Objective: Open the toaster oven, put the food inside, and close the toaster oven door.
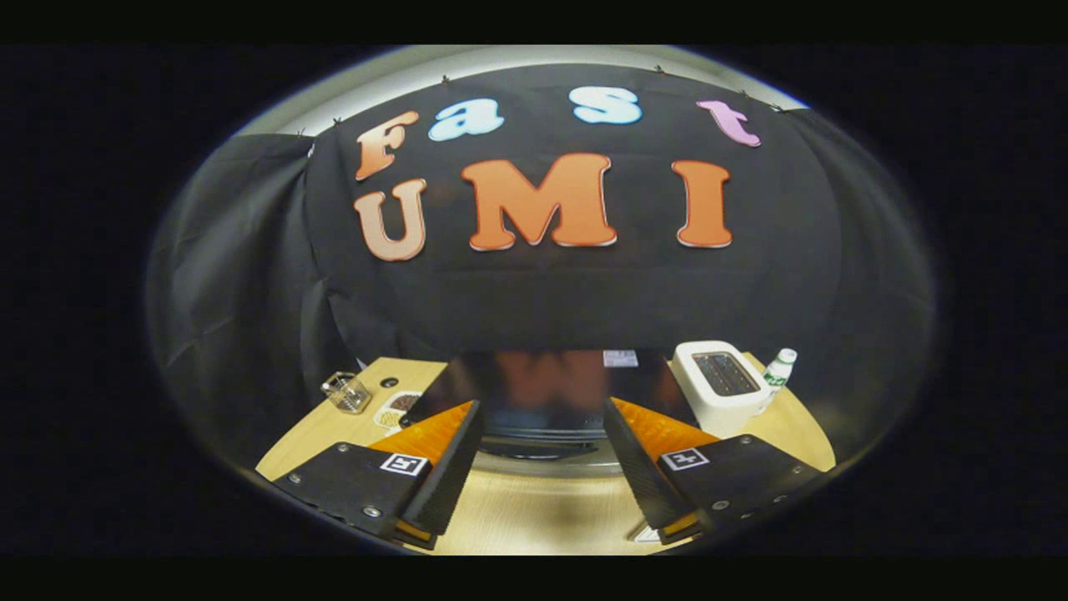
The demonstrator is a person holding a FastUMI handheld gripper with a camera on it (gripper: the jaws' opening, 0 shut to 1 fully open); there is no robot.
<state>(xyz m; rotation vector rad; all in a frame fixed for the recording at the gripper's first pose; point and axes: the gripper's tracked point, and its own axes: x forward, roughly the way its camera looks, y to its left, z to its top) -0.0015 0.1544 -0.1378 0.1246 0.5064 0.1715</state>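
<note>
Toaster oven (546,392), glossy black top, on wooden table (534,509).
Your gripper (542,413) hangs over it, fingers spread wide, nothing between them; white toaster (719,386) alongside.

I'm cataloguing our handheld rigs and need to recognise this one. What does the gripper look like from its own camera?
The gripper has two flat, wedge-shaped fingers with ribbed inner faces. Each sits on a broad angular plate fastened with small round screws. Each plate carries a small square white tag with a black pattern. No cables, hand or sleeve are visible.

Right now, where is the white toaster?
The white toaster stands on the wooden table, right of the toaster oven, beside a small bottle, beyond the open gripper.
</note>
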